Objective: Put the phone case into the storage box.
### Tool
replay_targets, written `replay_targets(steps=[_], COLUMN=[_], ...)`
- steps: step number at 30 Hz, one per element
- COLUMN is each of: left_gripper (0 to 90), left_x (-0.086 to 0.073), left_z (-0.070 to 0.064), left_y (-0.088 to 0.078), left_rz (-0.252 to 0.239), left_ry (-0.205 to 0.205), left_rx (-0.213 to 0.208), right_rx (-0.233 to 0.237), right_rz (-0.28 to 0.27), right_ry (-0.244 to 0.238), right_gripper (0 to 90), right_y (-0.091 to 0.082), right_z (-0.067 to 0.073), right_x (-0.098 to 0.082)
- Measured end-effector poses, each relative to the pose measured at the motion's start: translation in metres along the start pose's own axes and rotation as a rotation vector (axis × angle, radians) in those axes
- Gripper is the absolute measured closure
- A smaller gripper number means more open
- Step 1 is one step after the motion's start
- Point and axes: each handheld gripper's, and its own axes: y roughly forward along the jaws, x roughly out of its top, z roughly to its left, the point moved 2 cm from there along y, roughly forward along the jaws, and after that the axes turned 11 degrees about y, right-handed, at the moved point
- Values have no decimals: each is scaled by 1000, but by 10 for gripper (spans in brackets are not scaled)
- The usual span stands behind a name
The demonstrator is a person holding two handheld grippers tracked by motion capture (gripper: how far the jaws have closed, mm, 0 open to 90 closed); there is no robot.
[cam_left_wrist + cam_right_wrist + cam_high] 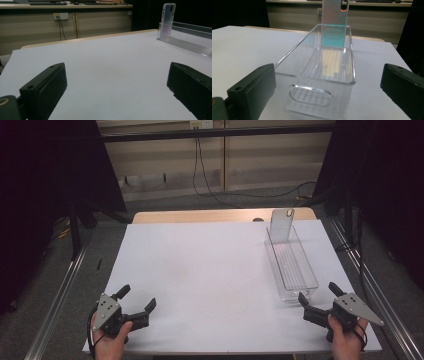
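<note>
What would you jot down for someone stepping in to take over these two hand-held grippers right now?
Left gripper: open, holding nothing, low over the near left of the white table.
Right gripper: open, holding nothing, at the near right, jaws pointed at the near end of the clear bin.
Things: the bin sits lengthwise on the right side of the table. A clear phone case stands upright at its far end, leaning on the far wall.
Done: nothing gripped yet.
Left: probably close in with the right gripper on the bin or case; the left gripper is far from both.
</note>
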Motion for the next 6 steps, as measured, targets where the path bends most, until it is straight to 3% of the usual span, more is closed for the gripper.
replay_targets(steps=[6], left_gripper=[29], left_x=[-1], left_z=[1], left_y=[5], left_rz=[29], left_ry=[3], left_rx=[9], right_rx=[18], right_rz=[-6], right_ry=[-2], right_gripper=[0], right_y=[-1], right_z=[2], right_x=[0])
